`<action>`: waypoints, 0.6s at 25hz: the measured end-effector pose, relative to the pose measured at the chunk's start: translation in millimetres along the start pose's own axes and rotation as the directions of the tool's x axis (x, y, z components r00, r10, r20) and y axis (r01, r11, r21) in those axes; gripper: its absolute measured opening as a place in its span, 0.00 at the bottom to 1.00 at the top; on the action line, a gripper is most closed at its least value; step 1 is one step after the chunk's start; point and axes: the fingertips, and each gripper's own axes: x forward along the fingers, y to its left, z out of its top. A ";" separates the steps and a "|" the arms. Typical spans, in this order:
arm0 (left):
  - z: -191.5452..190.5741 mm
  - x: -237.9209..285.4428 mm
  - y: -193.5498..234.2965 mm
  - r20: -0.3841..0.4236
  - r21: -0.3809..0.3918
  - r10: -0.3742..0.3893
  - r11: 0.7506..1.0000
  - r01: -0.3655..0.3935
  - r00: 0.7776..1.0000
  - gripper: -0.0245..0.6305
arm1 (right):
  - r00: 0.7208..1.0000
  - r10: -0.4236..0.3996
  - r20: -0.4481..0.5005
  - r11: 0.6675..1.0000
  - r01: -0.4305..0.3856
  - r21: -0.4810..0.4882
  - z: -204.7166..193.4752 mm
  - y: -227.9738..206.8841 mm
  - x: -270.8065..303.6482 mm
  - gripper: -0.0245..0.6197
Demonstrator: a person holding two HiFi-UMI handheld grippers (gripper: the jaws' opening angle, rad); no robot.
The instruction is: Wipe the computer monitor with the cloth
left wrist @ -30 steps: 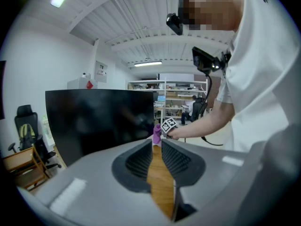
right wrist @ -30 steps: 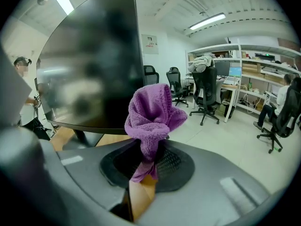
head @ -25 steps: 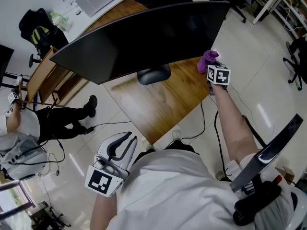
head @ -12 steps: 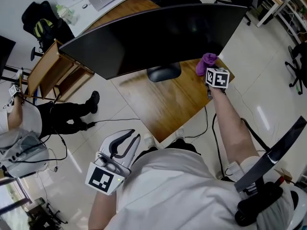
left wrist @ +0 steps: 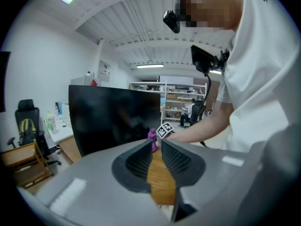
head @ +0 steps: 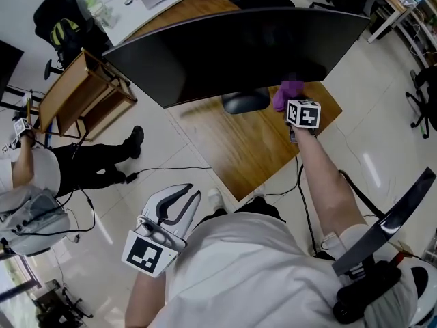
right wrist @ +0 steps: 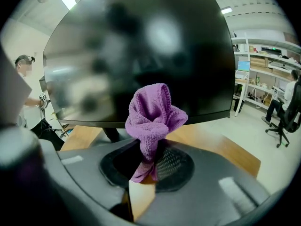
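A wide curved black monitor (head: 239,46) stands on a wooden desk (head: 252,145), on a dark oval foot (head: 244,101). My right gripper (head: 290,102) is shut on a bunched purple cloth (head: 287,94), which sits at the monitor's lower edge near its right end. In the right gripper view the cloth (right wrist: 153,112) rises out of the pinched jaws of my right gripper (right wrist: 149,157), just in front of the dark screen (right wrist: 141,55). My left gripper (head: 179,200) hangs low by my body, away from the desk. It (left wrist: 156,145) is shut on nothing.
A person sits on the floor at the left (head: 89,166), beside a small wooden side table (head: 82,94). A black backpack (head: 58,26) lies at the back left. Cables (head: 300,183) trail on the floor by the desk. An office chair (head: 382,244) stands at the lower right.
My right gripper has carried the cloth up and to the left, from beside the monitor's right end to its lower edge. The left gripper has stayed where it was.
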 end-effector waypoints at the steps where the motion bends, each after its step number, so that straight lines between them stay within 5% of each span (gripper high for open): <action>1: -1.4 -3.1 1.8 0.001 -0.003 0.002 1.000 -0.002 1.000 0.16 | 1.000 0.003 0.001 1.000 -0.003 -0.003 0.4 5.1 0.6 0.14; 15: -20.9 -45.0 25.0 0.013 -0.025 0.029 0.999 -0.029 0.999 0.16 | 0.999 0.041 -0.008 0.999 -0.041 -0.015 -9.8 81.9 13.6 0.14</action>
